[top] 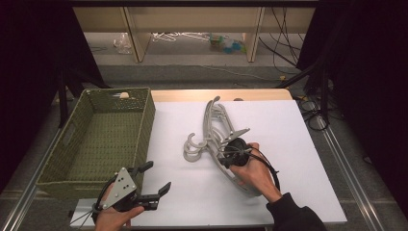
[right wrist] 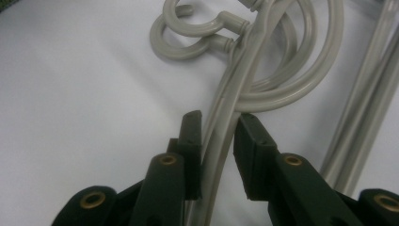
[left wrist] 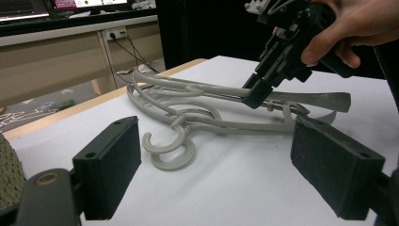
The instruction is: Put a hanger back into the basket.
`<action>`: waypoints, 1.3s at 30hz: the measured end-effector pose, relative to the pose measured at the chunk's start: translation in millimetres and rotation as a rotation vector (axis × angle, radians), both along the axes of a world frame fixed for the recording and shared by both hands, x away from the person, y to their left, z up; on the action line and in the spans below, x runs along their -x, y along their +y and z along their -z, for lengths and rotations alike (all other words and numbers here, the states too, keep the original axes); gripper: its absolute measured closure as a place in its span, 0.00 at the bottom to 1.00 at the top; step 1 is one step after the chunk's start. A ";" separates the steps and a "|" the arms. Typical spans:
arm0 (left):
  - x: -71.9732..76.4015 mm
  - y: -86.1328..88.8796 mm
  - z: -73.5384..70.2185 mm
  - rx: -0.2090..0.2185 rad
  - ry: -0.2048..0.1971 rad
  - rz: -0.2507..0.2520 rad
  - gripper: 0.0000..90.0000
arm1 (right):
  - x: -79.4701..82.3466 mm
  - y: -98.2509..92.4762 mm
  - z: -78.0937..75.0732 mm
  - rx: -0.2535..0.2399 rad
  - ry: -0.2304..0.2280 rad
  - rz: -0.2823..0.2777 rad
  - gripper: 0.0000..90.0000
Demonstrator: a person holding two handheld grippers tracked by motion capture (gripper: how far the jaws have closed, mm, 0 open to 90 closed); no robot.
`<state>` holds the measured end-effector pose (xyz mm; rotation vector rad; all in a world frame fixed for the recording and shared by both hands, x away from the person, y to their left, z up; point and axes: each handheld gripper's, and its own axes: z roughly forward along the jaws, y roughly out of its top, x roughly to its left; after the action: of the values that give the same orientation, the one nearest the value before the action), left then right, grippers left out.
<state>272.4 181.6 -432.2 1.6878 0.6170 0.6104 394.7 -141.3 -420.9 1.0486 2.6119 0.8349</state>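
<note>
Clamping the top grey hanger's (right wrist: pixel 226 127) arm, right gripper (right wrist: pixel 217 123) sits mid-mat among the hangers; the arm runs lengthwise between its jaws, wicker basket (top: pixel 84 168) off left beside the wide-open left gripper (top: pixel 156 177)

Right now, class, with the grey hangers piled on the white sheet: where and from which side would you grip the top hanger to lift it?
Grip the top hanger on its flat arm, coming from above, as the right gripper does. The arm is narrow enough to fit between the jaws and lies clear of the tangled hooks, which would probably snag.
</note>
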 end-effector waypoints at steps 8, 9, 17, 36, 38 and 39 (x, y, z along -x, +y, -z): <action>0.7 -0.7 0.3 -0.006 0.002 0.005 0.18 | 9.0 -18.6 -8.2 0.024 -0.039 -0.006 0.85; 1.0 -0.6 0.4 -0.006 0.004 0.005 0.18 | 9.0 -18.6 -8.2 0.024 -0.039 -0.006 0.85; 0.8 0.3 -0.5 -0.002 0.000 0.003 0.18 | 12.7 -34.1 -16.1 0.054 -0.084 -0.036 0.88; -0.4 0.5 0.3 -0.026 0.000 -0.004 0.19 | 35.4 -57.8 -40.0 -0.027 -0.167 -0.157 0.91; -0.3 0.2 0.5 -0.026 0.000 -0.005 0.19 | 37.3 -54.4 -38.7 -0.034 -0.156 -0.198 0.91; 0.1 -0.5 0.7 -0.022 0.004 -0.009 0.19 | 38.2 -53.0 -38.1 -0.037 -0.145 -0.208 0.91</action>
<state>272.4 181.1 -433.0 1.7082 0.6224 0.6227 356.5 -194.3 -382.8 0.7030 2.6203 0.9685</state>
